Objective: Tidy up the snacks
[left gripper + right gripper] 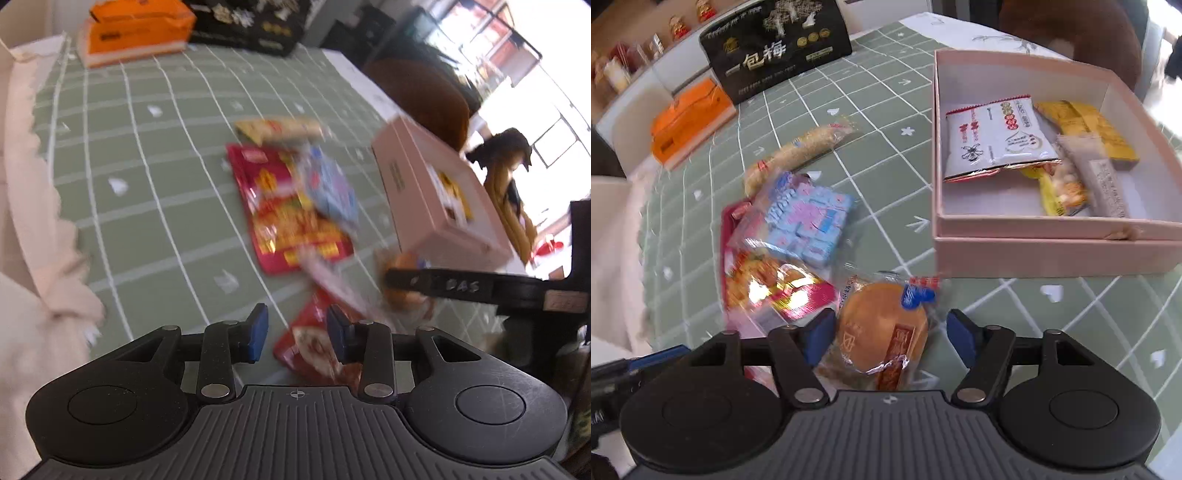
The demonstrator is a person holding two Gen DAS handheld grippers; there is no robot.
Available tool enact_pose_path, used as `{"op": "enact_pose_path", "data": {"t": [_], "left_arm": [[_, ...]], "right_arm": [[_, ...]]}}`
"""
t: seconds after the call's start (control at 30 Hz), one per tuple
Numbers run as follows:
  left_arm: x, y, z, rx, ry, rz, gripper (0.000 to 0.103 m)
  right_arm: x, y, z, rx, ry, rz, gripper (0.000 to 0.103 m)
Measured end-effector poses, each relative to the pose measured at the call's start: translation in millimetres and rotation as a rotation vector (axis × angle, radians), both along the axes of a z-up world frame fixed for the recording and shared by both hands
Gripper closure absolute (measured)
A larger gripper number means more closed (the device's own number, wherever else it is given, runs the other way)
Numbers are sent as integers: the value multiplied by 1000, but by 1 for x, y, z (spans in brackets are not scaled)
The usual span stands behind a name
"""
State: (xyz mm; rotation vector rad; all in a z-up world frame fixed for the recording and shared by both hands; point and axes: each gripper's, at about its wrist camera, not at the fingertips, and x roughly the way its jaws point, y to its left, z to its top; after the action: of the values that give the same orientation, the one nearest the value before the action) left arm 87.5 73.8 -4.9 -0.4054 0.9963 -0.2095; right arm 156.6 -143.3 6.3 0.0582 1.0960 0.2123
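My right gripper (892, 339) is open around a wrapped round bun (882, 328) on the green checked tablecloth (879, 122); neither pad clearly touches it. Left of the bun lie a blue candy bag (809, 225), a red snack bag (768, 284) and a long beige packet (798, 151). The pink box (1052, 251) at right holds several snacks, among them a white packet (997, 136). My left gripper (297, 332) is open and empty over a small red packet (314, 347). In its view, the red bag (288, 210), blue bag (328, 184), beige packet (280, 129) and box (436, 192) lie ahead.
An orange box (690, 122) and a black gift box (775, 48) stand at the table's far edge. A cream cloth (33, 221) lies at the left. The right gripper's arm (461, 288) reaches across the left view. A brown chair (424, 99) stands beyond the table.
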Motion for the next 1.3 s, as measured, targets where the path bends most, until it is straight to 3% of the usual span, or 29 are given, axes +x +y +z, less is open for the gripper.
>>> {"op": "enact_pose_path", "data": {"t": [0.2, 0.4, 0.6, 0.77, 0.93, 1.07, 1.2, 1.3], "left_arm": [[6, -29, -4, -26, -15, -38, 59], [42, -48, 1, -14, -36, 8, 59], [64, -96, -2, 120, -22, -117, 59], [61, -117, -3, 169, -27, -191, 58], [39, -105, 12, 163, -2, -81, 59], [30, -107, 5, 87, 52, -14, 59], [44, -123, -1, 137, 69, 0, 59], [54, -140, -1, 218, 42, -24, 59]], "right_arm": [[-21, -49, -1, -100, -11, -21, 44], [-41, -84, -5, -72, -10, -53, 42], [-59, -87, -11, -122, -49, -25, 25], [-61, -97, -12, -115, -67, -50, 17], [-61, -103, -13, -115, -74, -43, 16], [-64, -107, -15, -110, -94, -34, 12], [-66, -110, -16, -108, -100, -28, 11], [-68, -113, -17, -106, -107, -23, 9]]}}
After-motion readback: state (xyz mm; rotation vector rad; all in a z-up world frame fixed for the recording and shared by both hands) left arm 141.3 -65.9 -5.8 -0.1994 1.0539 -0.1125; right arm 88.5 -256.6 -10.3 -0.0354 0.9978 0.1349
